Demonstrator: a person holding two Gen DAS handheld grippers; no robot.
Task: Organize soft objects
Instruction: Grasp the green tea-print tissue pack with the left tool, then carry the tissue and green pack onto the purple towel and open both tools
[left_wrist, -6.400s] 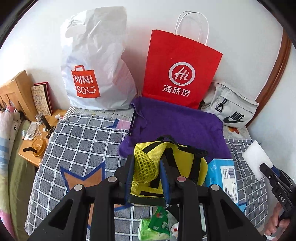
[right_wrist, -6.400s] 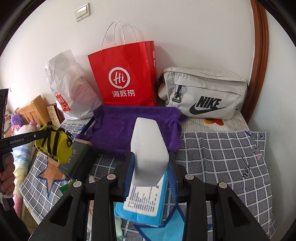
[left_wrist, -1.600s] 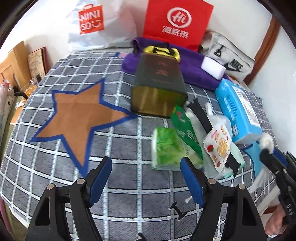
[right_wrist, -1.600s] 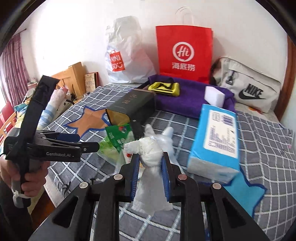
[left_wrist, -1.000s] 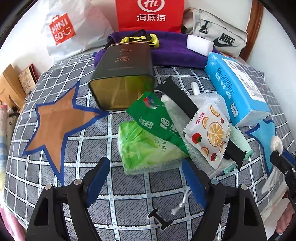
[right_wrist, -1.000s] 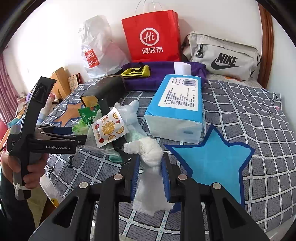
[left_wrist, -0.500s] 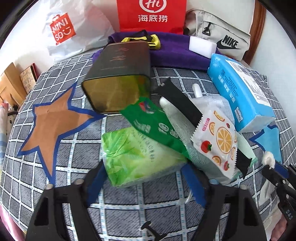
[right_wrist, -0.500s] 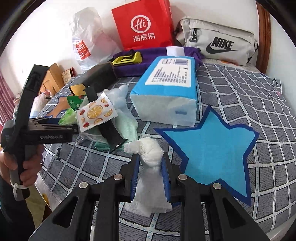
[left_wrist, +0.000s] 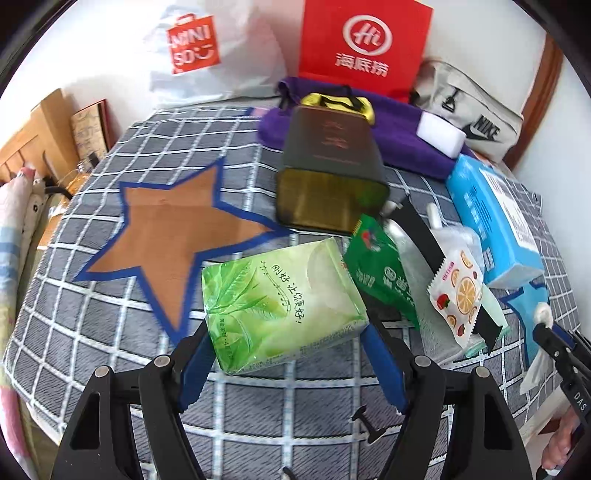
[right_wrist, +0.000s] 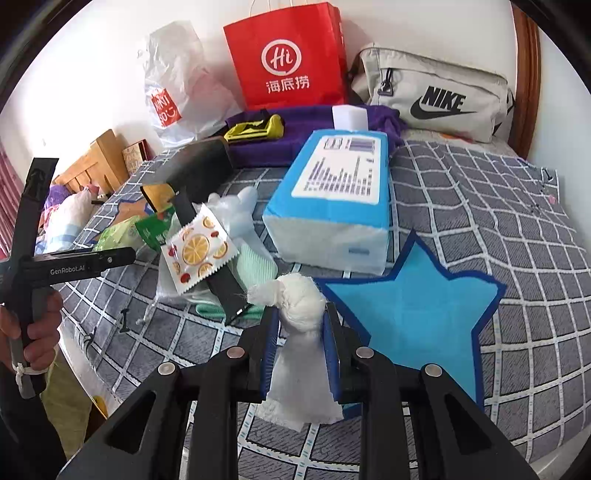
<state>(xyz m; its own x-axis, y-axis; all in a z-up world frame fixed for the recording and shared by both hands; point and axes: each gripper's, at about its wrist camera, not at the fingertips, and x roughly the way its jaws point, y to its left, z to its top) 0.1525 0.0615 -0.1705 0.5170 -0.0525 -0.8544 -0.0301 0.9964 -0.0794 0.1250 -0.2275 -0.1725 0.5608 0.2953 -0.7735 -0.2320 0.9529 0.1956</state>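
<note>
Grey checked bedding (left_wrist: 110, 332) carries everything, and the purple towel (left_wrist: 406, 147) at its far end serves as landmark. Nearer than the towel lies the blue tissue pack (right_wrist: 340, 199), then a dark tin box (left_wrist: 328, 177) with its far end touching the towel. The green tissue packet (left_wrist: 280, 299) sits between the pads of the left gripper (left_wrist: 288, 354), which press its sides; it looks tilted off the bed, well short of the towel. The right gripper (right_wrist: 299, 350) is clamped on a knotted white cloth (right_wrist: 301, 332). The slick, squashy packet could slide out of so wide a hold, or catch the neighbouring green pouch (left_wrist: 380, 273).
</note>
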